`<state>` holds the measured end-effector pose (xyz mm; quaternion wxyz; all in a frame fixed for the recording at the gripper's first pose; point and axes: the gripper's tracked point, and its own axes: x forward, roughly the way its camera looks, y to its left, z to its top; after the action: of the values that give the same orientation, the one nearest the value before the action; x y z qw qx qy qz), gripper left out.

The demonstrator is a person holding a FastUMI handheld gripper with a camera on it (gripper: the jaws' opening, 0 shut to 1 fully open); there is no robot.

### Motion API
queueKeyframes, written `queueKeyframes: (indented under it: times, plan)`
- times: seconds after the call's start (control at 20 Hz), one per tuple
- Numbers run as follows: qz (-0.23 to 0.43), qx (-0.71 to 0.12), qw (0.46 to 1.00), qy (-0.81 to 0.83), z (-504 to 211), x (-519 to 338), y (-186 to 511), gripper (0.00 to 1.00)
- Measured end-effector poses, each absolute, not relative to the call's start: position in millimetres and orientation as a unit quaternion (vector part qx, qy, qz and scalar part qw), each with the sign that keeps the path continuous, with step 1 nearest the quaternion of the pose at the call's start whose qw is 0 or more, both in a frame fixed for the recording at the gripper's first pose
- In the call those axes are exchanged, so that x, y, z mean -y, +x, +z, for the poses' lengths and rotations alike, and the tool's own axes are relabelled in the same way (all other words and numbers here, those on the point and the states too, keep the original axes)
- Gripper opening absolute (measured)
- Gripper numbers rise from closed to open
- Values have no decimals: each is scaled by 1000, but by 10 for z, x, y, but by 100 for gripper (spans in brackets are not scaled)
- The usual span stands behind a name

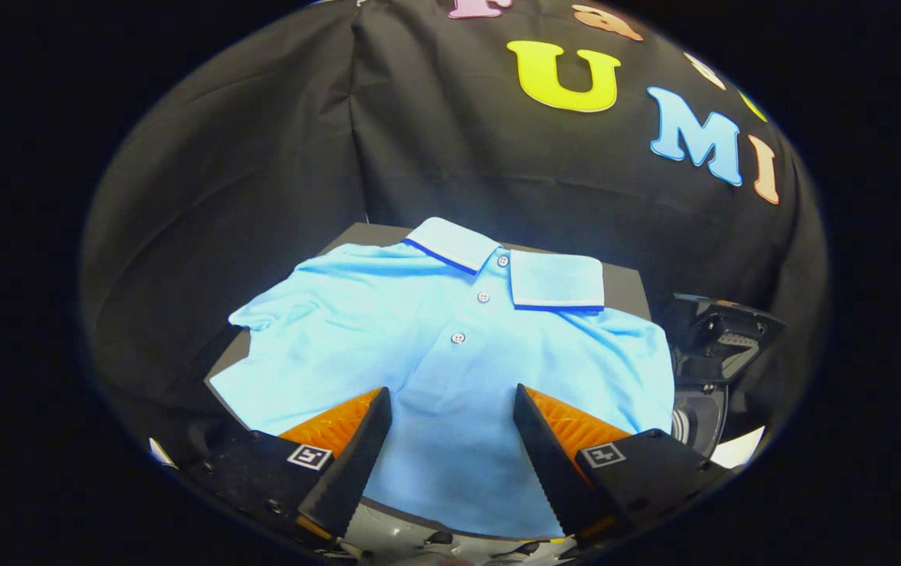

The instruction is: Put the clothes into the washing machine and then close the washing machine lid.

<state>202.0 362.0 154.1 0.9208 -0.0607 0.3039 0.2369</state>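
Right now my gripper [452, 409] is spread wide over the light blue polo shirt [450, 354], lying flat on a dark tabletop [623, 287]; a dark machine part [714, 338] sits right of it.

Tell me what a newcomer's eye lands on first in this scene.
The light blue polo shirt grabs attention first: it lies spread flat, collar buttoned, over a dark platform in front of the black cloth wall. Next comes the tool, its fingers open over the shirt's lower front, not pressing on it. Beside the shirt's sleeve on one side sits a dark device, too shadowed to identify.
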Motion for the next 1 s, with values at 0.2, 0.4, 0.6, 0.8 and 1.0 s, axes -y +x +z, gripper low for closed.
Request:
queueKeyframes:
  times: [0.2, 0.4, 0.6, 0.8, 1.0]
  plan:
    - [247, -299, 917, -88, 1533, -3638, 2011, 100]
    - [265, -303, 910, -96, 1522, -3695, 1959, 64]
    - [278, -285, 910, -115, 1562, -3702, 1934, 7]
    - [283, -279, 914, -80, 1635, -3704, 1944, 2]
    - [298, -205, 931, -36, 2152, -3631, 1949, 1]
